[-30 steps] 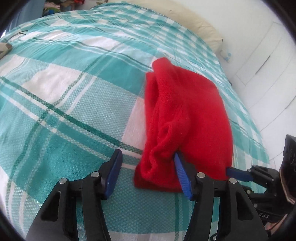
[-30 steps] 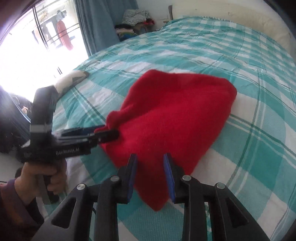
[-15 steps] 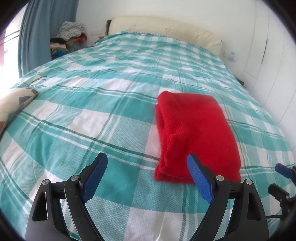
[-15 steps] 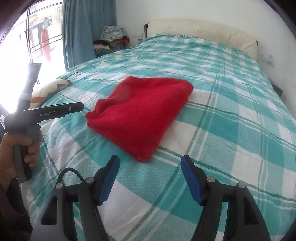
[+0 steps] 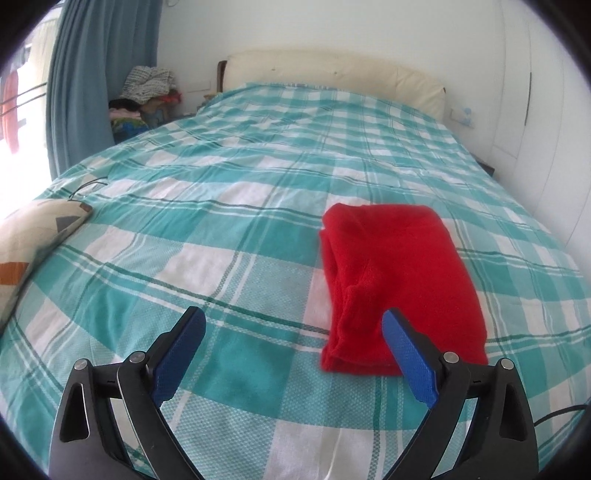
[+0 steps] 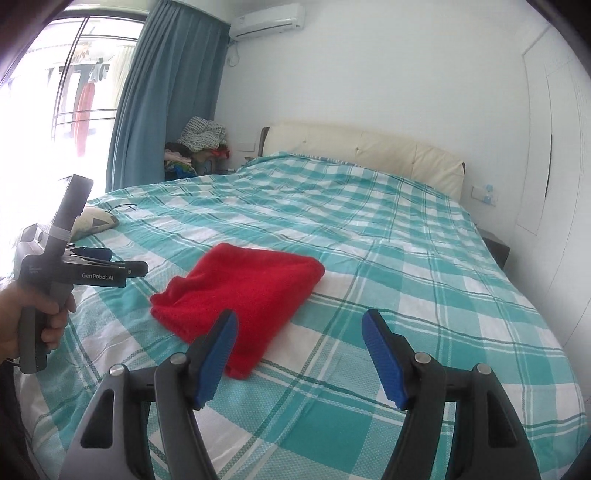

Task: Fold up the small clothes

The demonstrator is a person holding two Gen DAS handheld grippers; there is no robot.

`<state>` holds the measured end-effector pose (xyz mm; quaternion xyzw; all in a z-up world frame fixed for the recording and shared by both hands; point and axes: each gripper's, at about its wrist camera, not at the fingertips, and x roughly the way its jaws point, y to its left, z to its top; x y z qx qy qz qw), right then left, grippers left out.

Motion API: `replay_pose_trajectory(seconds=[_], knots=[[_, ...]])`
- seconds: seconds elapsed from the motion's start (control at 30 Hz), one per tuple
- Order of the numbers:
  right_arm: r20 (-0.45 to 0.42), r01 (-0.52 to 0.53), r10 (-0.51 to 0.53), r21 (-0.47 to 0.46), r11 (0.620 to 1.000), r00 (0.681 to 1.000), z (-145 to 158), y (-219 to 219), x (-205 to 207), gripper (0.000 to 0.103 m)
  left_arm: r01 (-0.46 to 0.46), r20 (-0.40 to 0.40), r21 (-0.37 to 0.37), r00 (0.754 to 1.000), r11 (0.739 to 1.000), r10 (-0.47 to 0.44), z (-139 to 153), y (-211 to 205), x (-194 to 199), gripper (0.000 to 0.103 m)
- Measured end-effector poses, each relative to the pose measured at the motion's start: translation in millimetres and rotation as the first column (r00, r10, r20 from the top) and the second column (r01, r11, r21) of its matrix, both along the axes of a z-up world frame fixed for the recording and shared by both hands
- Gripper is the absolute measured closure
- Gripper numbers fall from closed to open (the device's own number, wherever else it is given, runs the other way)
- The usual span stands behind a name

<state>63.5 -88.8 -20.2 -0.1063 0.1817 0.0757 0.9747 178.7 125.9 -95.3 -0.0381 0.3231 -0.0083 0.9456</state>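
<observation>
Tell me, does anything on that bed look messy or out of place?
Mostly tidy. The red garment lies folded on the checked bedspread, though its left edge is bunched and rumpled rather than flat. Both grippers, left and right, are open and apart from it.

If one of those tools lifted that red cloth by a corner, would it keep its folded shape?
Probably not. The red cloth looks like soft, fuzzy fleece with limp, rumpled edges, so it would likely droop and unfold. It seems light for its size. Its nap should grip the checked bedspread, so a push would likely bunch it.

home bedroom | checked bed (image 6: 369, 236) (padded headboard (image 6: 369, 155)) | curtain (image 6: 166, 92) | air conditioner (image 6: 267, 20)
</observation>
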Motion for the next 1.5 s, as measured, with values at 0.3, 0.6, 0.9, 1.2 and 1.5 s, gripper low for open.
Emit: replay_pose_trajectory(seconds=[0.3,0.6,0.9,1.2,1.5], knots=[[0.215,0.24,-0.229,-0.029,0.97,0.949,52,-54,-50,0.011,-0.047,0.022,0.028,0.999,0.998,0.047,3,5,-1,0.003],[0.364,0.386,-0.307,-0.166,0.908,0.879,88,-102,-105,0.0,-0.055,0.022,0.111,0.998,0.992,0.052,0,-3,-11,0.001],[-0.119,0.084,-0.098,-0.119,0.989,0.988,25,-99,-38,0.001,0.064,-0.061,-0.235,0.995,0.97,-0.081,2,18,19,0.001],[-0.407,-0.038,0.228,0.424,0.905,0.885,-53,-61,112,0.002,0.135,-0.276,-0.204,0.942,0.97,-0.189,-47,-20,122,0.002],[-0.575,0.227,0.45,0.754,0.617,0.683,-143,-23,240,0.039,0.189,-0.296,-0.266,0.917,0.945,-0.267,-63,-22,152,0.01]])
